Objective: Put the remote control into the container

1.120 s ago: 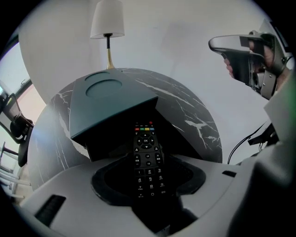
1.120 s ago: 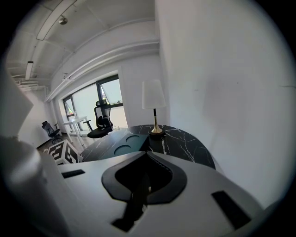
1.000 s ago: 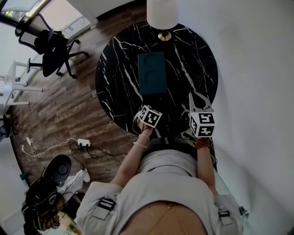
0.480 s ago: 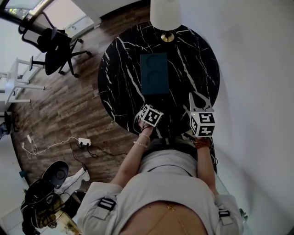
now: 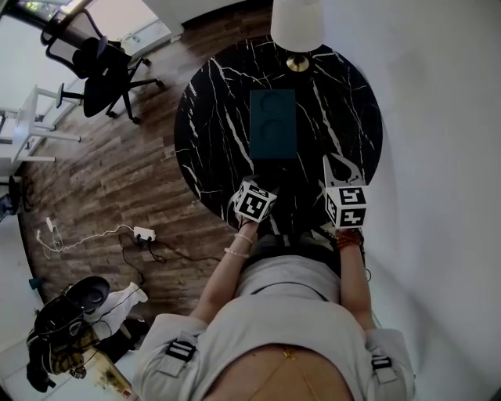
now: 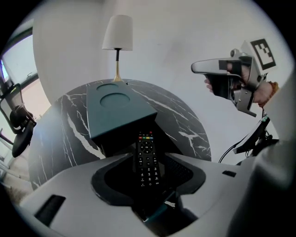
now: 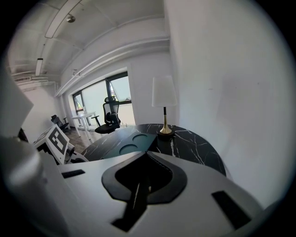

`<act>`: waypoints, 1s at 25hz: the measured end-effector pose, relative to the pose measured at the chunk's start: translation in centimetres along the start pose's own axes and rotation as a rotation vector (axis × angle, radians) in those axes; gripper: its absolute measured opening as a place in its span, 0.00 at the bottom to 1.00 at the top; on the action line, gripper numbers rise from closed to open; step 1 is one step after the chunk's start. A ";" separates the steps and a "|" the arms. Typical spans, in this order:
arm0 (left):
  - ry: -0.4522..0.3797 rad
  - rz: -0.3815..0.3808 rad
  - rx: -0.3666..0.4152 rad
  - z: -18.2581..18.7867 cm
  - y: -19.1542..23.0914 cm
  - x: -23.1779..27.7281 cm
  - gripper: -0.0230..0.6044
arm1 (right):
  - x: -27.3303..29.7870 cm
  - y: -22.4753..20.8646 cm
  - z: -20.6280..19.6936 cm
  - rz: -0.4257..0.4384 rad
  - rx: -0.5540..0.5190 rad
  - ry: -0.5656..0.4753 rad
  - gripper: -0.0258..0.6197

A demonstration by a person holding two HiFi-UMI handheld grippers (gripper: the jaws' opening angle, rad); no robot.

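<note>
Left gripper view first: we've got the remote control point(image 6: 146, 150) pinched between the jaws of the left gripper point(image 6: 148, 161), so the pickup looks done to us. Our right gripper point(image 7: 147, 155) sits idle alongside, jaws pressed together on nothing. Just beyond the remote is the teal container point(image 6: 115, 113) on the marble table point(image 5: 211, 133). Getting the remote into it is what's left.

I see a round black marble table point(image 5: 211, 133) with white veins, standing on the wood floor point(image 5: 117, 196). A dark teal container point(image 5: 273, 124) with two round recesses on top lies flat near its middle. At the far edge stands a lamp point(image 5: 297, 23), white shade over a brass base point(image 5: 297, 63).
</note>
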State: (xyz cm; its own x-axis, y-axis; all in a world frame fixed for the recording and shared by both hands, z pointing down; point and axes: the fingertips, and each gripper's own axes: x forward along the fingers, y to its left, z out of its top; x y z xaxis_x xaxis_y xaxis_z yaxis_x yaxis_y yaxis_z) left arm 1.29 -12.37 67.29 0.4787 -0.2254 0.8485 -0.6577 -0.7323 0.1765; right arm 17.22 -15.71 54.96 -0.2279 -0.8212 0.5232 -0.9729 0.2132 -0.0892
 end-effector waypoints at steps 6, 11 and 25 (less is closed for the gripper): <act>-0.050 -0.001 -0.030 -0.5 0.4 -1.9 0.39 | 2.4 2.5 -0.1 0.123 -0.102 0.027 0.06; -0.089 0.015 -0.029 -1.0 0.8 -3.5 0.20 | 4.4 4.7 -1.2 0.217 -0.150 0.075 0.06; -0.105 -0.070 0.007 -3.9 -0.5 -6.0 0.05 | 8.7 7.6 -5.2 0.301 -0.392 0.249 0.06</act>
State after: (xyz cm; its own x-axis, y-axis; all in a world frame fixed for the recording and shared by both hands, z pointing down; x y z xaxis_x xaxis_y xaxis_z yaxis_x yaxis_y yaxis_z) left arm -3.55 -8.16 64.04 0.5816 -0.2397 0.7773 -0.6171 -0.7527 0.2296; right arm 8.03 -18.50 63.26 -0.4318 -0.5538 0.7120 -0.7684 0.6393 0.0312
